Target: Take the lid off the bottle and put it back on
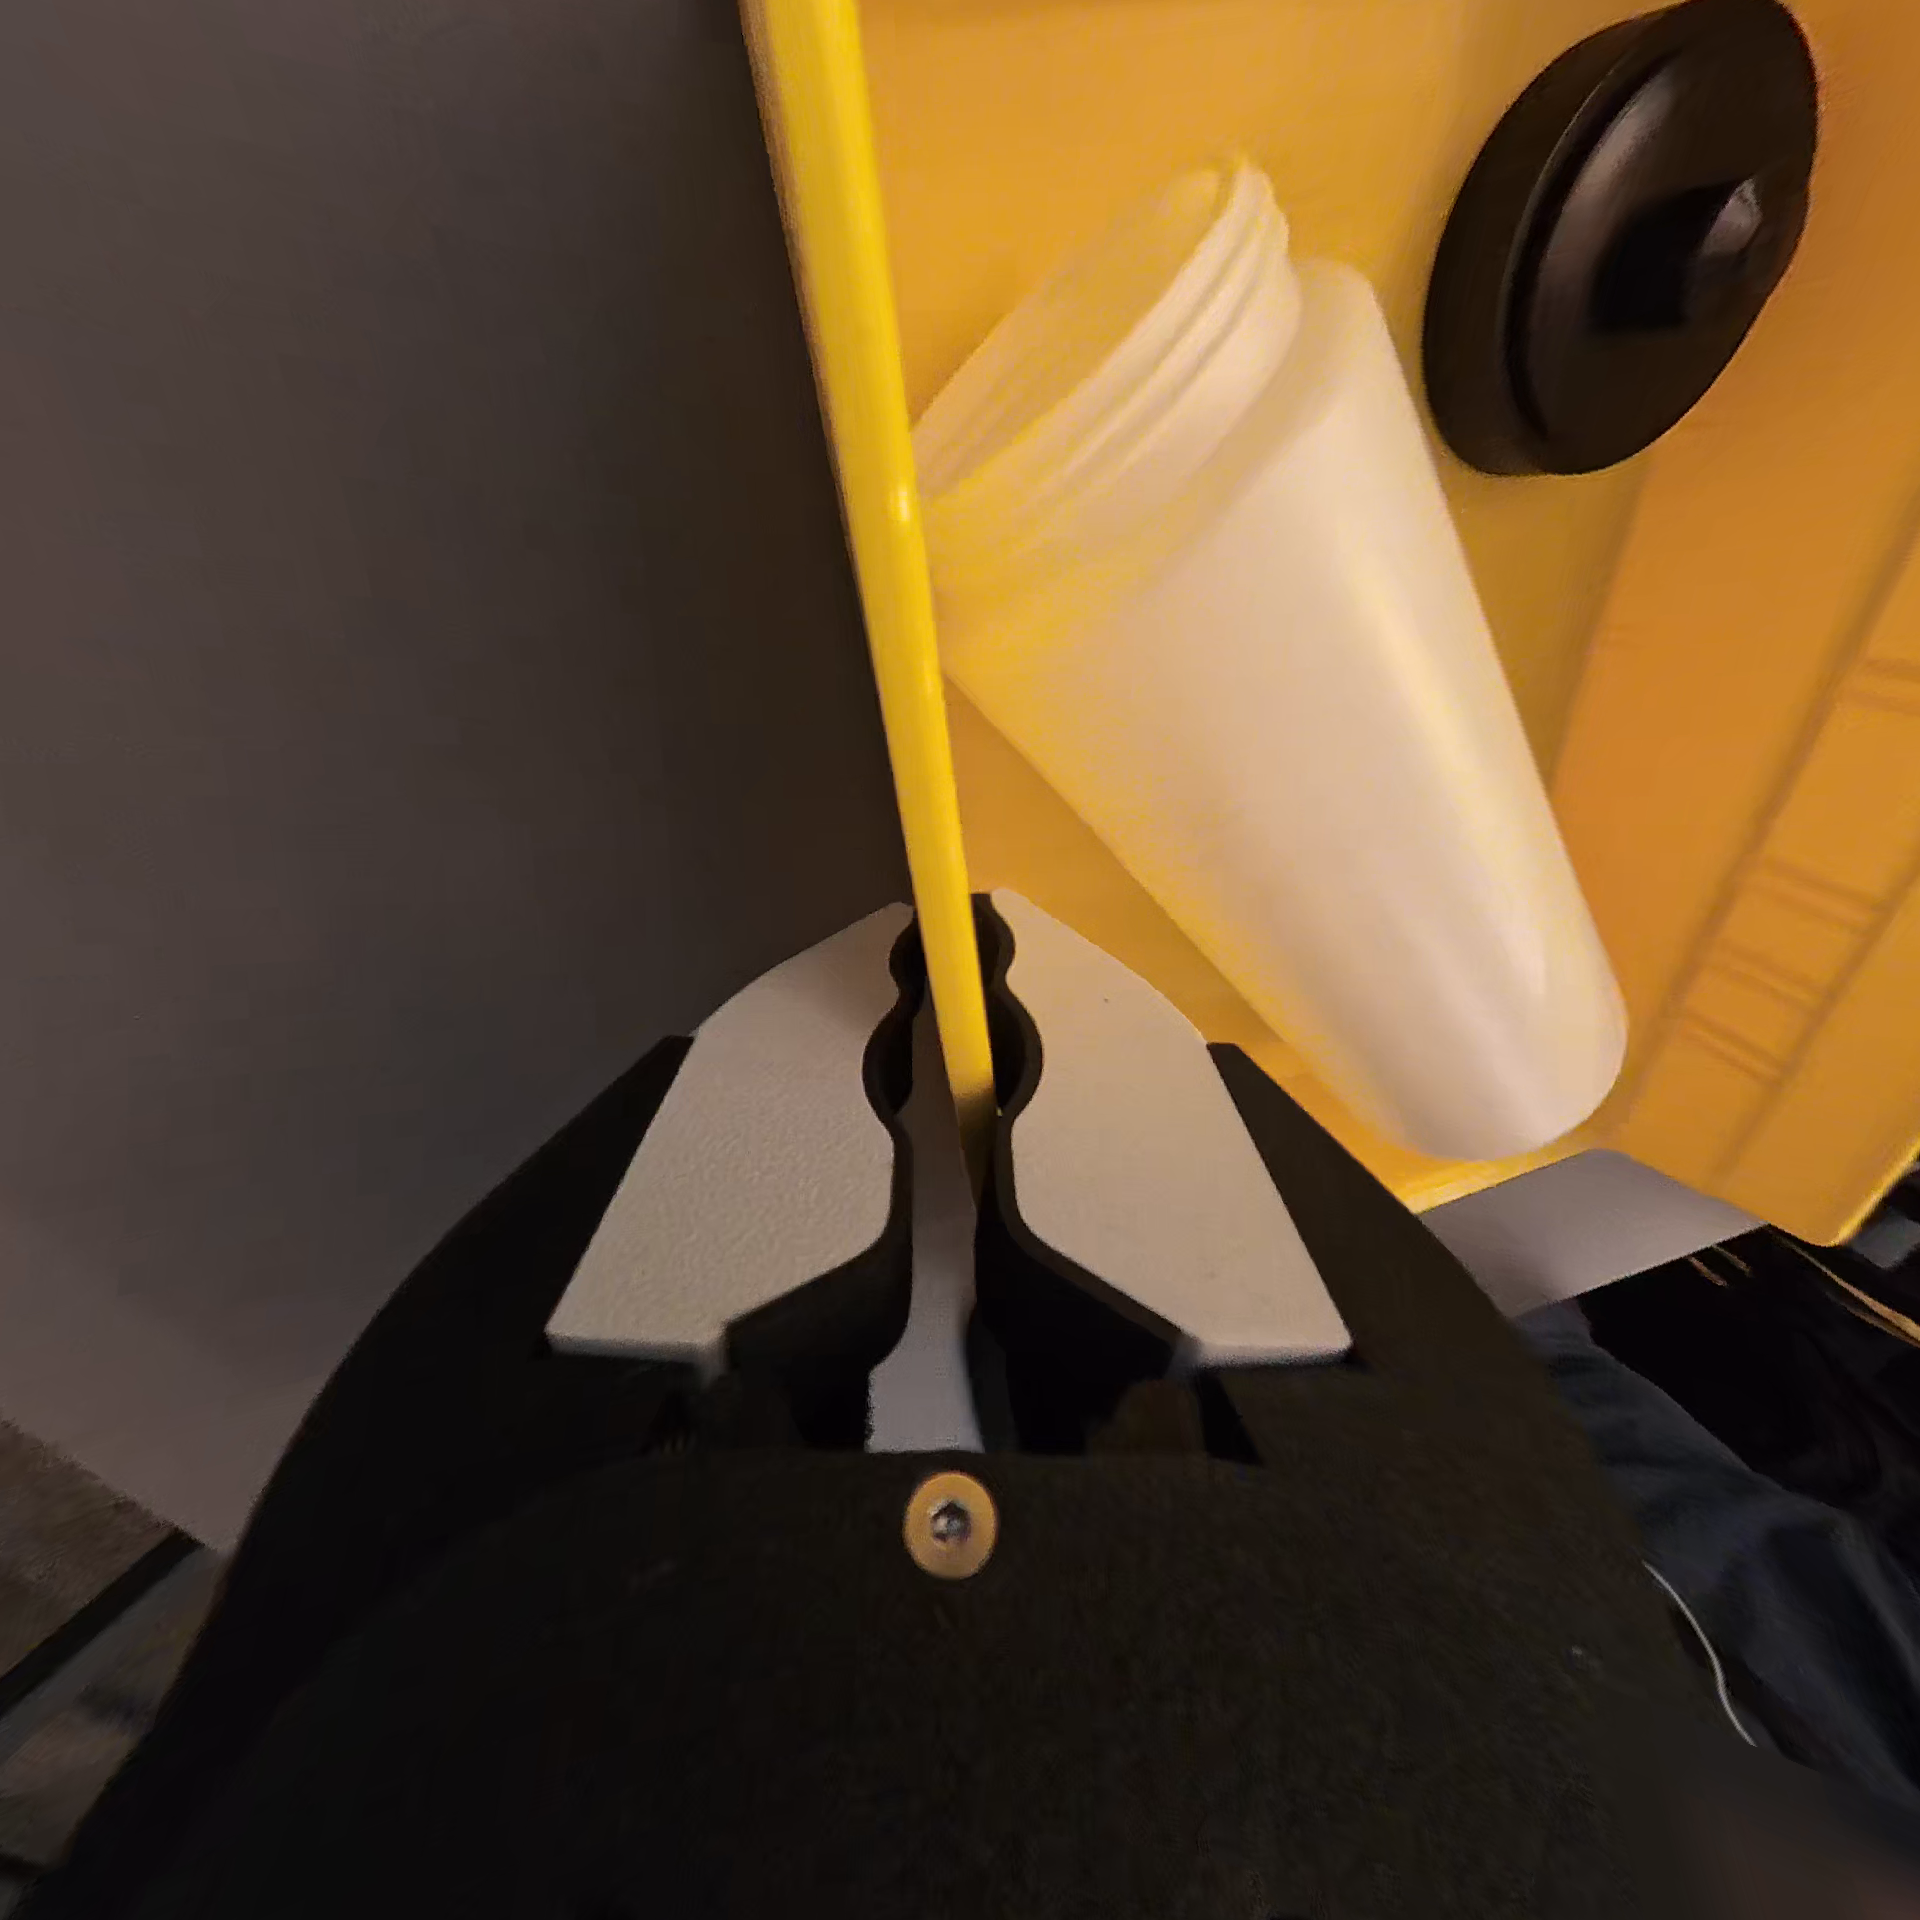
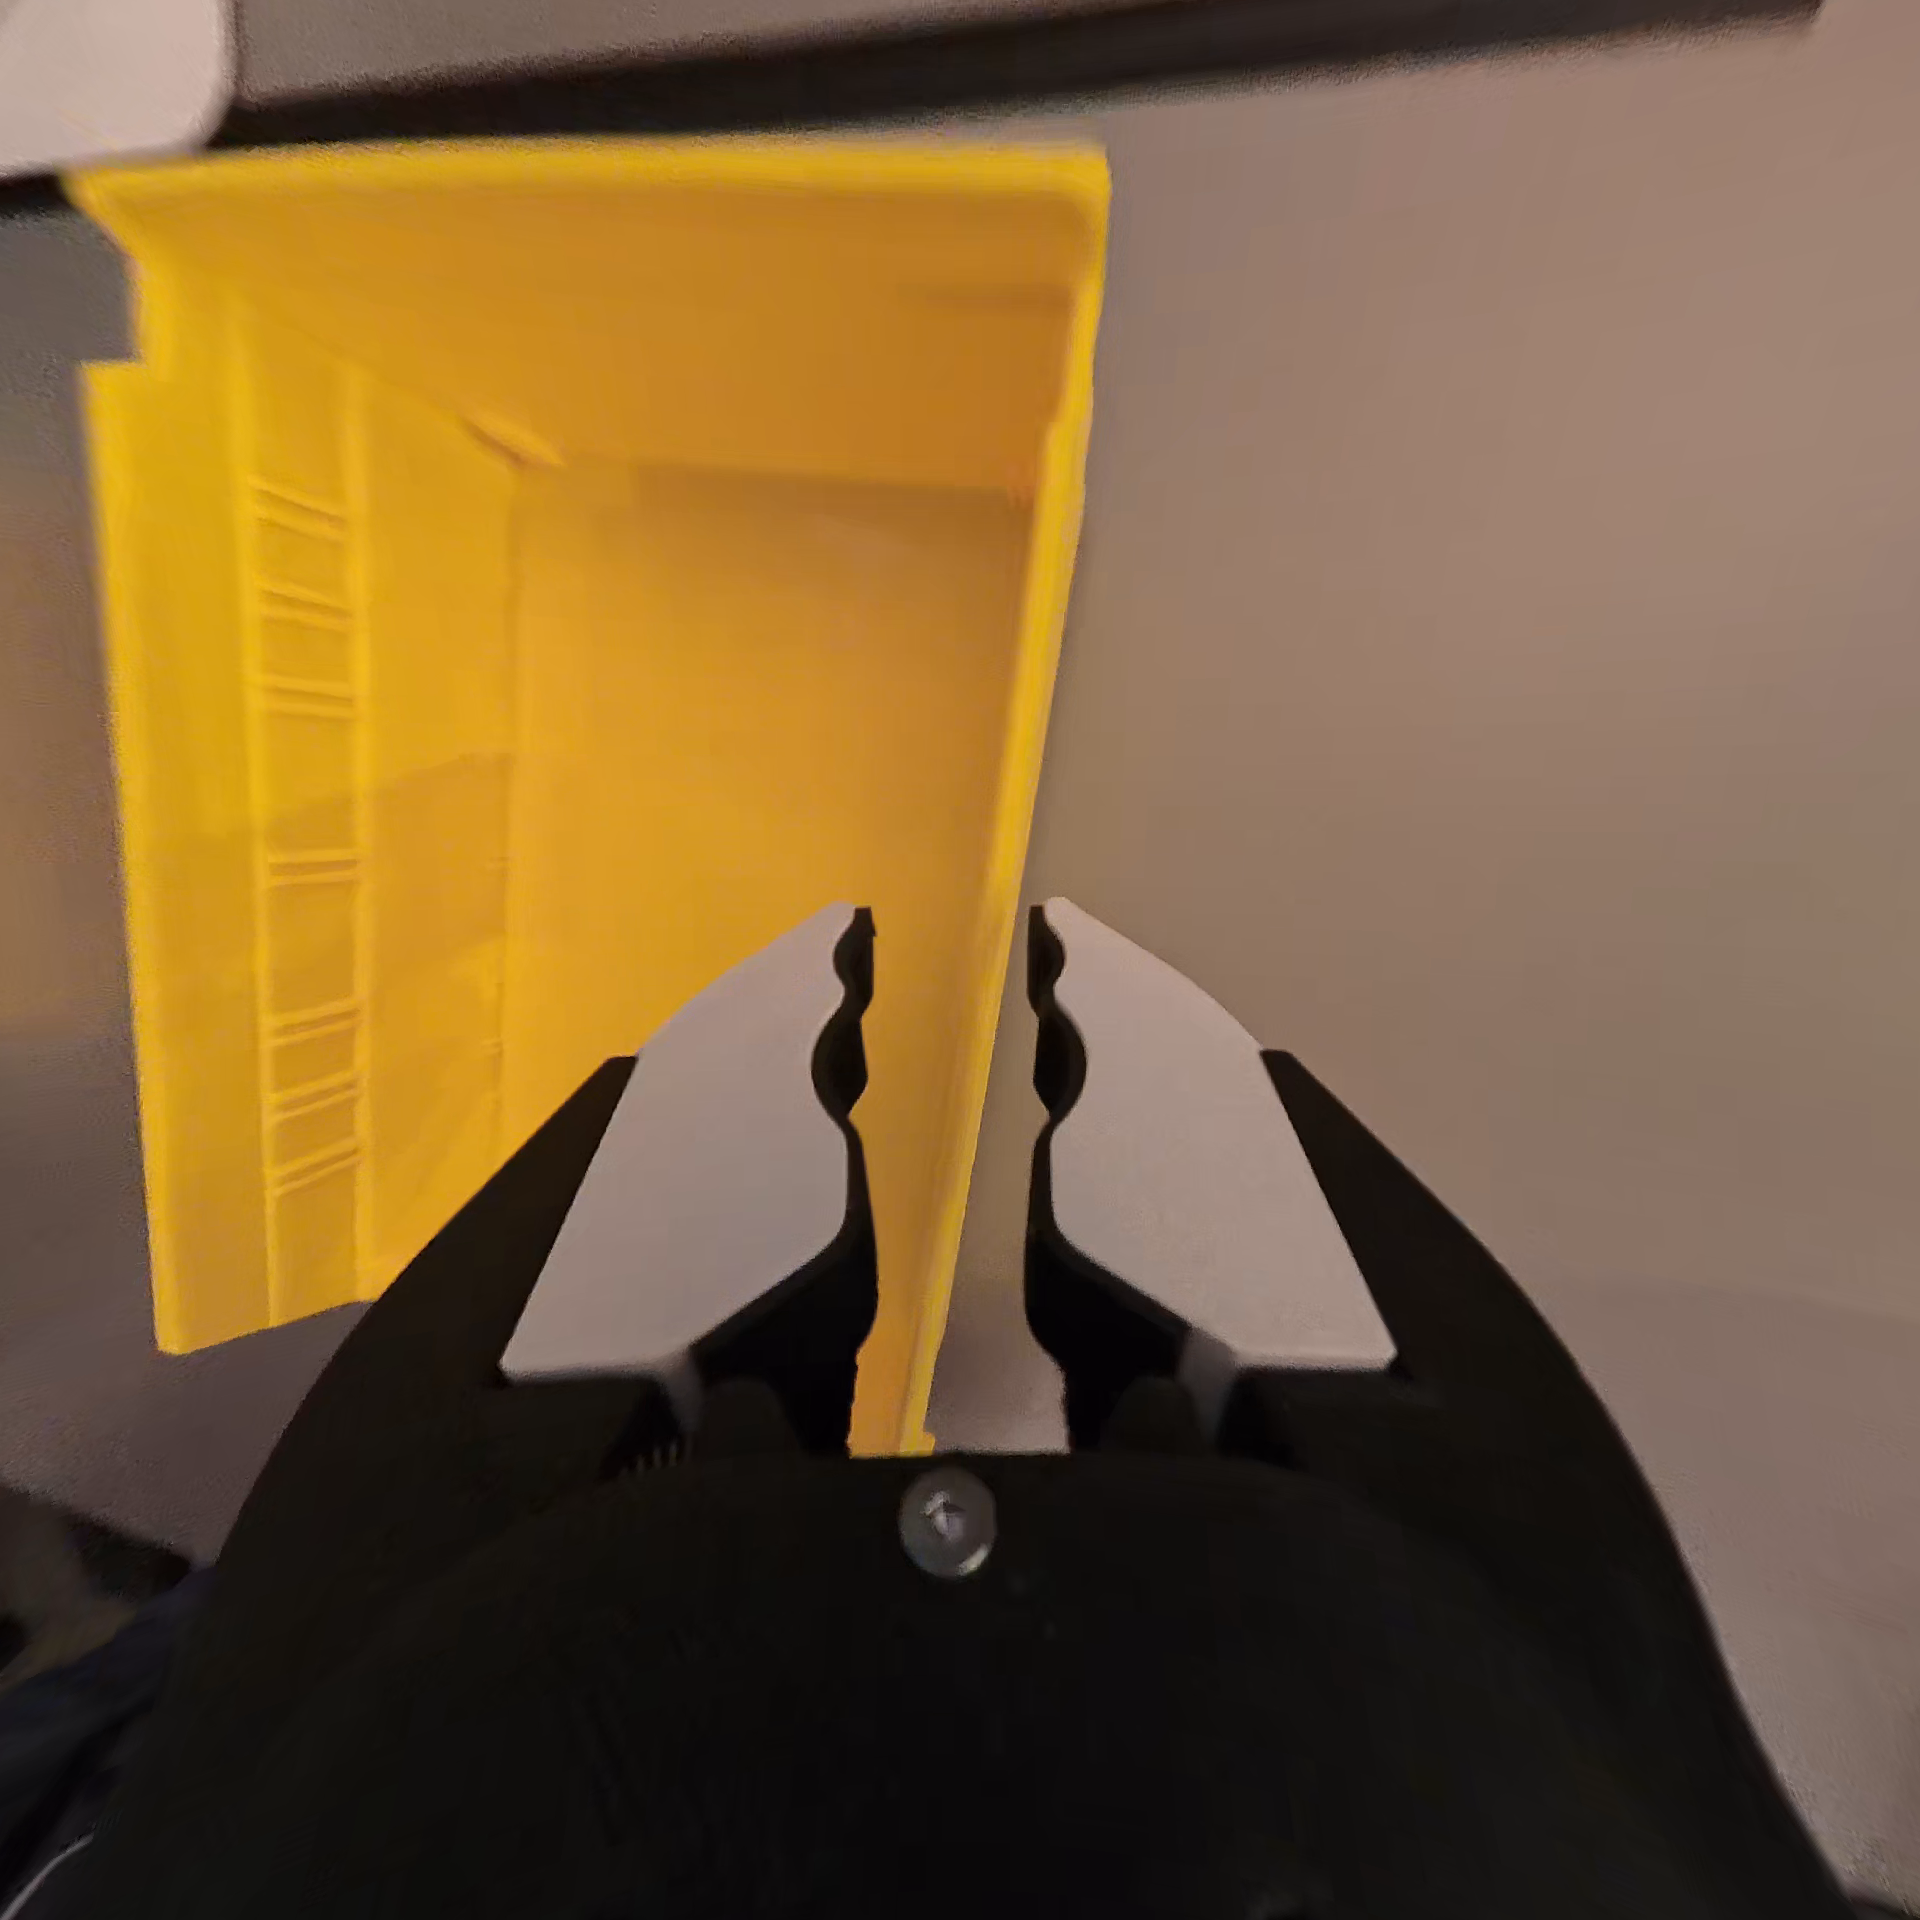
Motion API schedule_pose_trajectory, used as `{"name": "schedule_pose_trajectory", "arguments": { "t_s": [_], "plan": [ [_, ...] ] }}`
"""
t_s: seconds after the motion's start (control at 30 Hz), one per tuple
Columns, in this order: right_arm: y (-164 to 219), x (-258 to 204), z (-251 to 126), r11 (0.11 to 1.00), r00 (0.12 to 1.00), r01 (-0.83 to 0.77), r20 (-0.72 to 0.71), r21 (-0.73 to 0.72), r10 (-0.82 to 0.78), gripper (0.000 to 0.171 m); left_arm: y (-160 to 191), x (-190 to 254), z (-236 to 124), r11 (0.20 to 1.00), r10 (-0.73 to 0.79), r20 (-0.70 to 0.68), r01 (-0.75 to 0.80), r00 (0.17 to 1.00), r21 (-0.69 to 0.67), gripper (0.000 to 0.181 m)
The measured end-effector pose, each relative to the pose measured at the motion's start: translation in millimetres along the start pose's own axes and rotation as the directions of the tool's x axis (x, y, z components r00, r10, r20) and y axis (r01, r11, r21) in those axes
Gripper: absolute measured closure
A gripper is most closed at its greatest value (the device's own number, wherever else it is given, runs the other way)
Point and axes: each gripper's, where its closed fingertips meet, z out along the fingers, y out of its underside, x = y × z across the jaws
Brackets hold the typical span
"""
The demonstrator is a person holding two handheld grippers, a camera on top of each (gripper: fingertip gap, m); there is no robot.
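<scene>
In the left wrist view a translucent white bottle (image 1: pixel 1278 665) lies on its side inside a yellow bin (image 1: pixel 1039 104). Its threaded neck is bare and points away from me. The black lid (image 1: pixel 1631 239) lies apart from it in the bin, past the neck to the right. My left gripper (image 1: pixel 951 914) is shut on the bin's thin yellow side wall (image 1: pixel 883 416). In the right wrist view my right gripper (image 2: pixel 951 920) is open, its jaws straddling a yellow bin's right wall (image 2: pixel 1049 623) without touching it. Neither bottle nor lid shows inside that bin (image 2: pixel 727 312).
A grey tabletop (image 1: pixel 416 520) lies left of the bin and shows to the right of it in the right wrist view (image 2: pixel 1455 623). A blurred white rounded object (image 2: pixel 104 83) sits past the bin's far left corner. Dark fabric (image 1: pixel 1714 1455) lies at the near right.
</scene>
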Motion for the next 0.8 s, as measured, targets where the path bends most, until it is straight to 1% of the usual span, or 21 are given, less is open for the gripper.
{"name": "schedule_pose_trajectory", "arguments": {
  "t_s": [0.07,0.13,0.2,0.33,0.47,0.53,0.6,0.63,0.67,0.7,0.73,0.8],
  "plan": [
    [-10.3,-12.6,-17.2,0.993,0.998,0.069,-0.016,0.100,-0.068,0.142,0.9,-4.9,-1.3,1.000,-0.001,0.014,0.001,1.000,0.013,0.174],
    [-14.8,-29.1,-29.8,0.980,0.991,0.131,-0.031,0.150,-0.128,0.142,0.2,-8.0,-2.1,0.999,-0.004,0.003,0.004,1.000,0.032,0.174],
    [-17.1,-45.9,-38.2,0.966,0.981,0.194,-0.056,0.171,-0.188,0.142,-0.4,-12.2,-3.2,0.999,-0.001,0.003,0.001,1.000,0.047,0.174],
    [-21.2,-74.6,-44.2,0.936,0.948,0.312,-0.118,0.165,-0.295,0.142,-2.4,-22.8,-6.1,0.996,-0.021,0.011,0.020,1.000,0.088,0.173],
    [-28.2,-108.8,-40.7,0.899,0.926,0.376,-0.104,0.223,-0.362,0.142,-8.5,-22.0,-9.2,0.986,0.030,-0.020,-0.026,0.999,0.162,0.170],
    [-35.2,-123.8,-43.1,0.873,0.918,0.398,-0.129,0.281,-0.376,0.136,-19.1,-20.0,-22.8,0.964,0.044,-0.035,-0.033,0.998,0.265,0.149],
    [-43.5,-145.8,-53.1,0.817,0.897,0.441,-0.145,0.371,-0.418,0.135,-28.5,-14.4,-46.2,0.919,0.073,-0.045,-0.050,0.996,0.391,0.144],
    [-48.6,-156.6,-60.9,0.782,0.888,0.455,-0.155,0.426,-0.433,0.135,-31.1,-11.3,-59.4,0.889,0.091,-0.031,-0.067,0.995,0.453,0.138],
    [-53.1,-166.8,-69.6,0.745,0.881,0.463,-0.162,0.480,-0.444,0.135,-31.1,-5.5,-71.4,0.857,0.113,-0.016,-0.089,0.993,0.508,0.136],
    [-56.0,-175.7,-77.5,0.714,0.877,0.464,-0.161,0.524,-0.452,0.135,-27.5,4.2,-80.4,0.830,0.135,-0.016,-0.105,0.991,0.547,0.135],
    [-57.8,-182.3,-83.7,0.693,0.877,0.457,-0.154,0.557,-0.455,0.134,-20.2,18.7,-84.5,0.815,0.160,-0.042,-0.108,0.986,0.570,0.127],
    [-58.4,-191.4,-90.2,0.679,0.880,0.436,-0.123,0.591,-0.458,0.131,0.7,55.3,-81.1,0.819,0.219,-0.151,-0.098,0.964,0.566,0.115]
  ]
}}
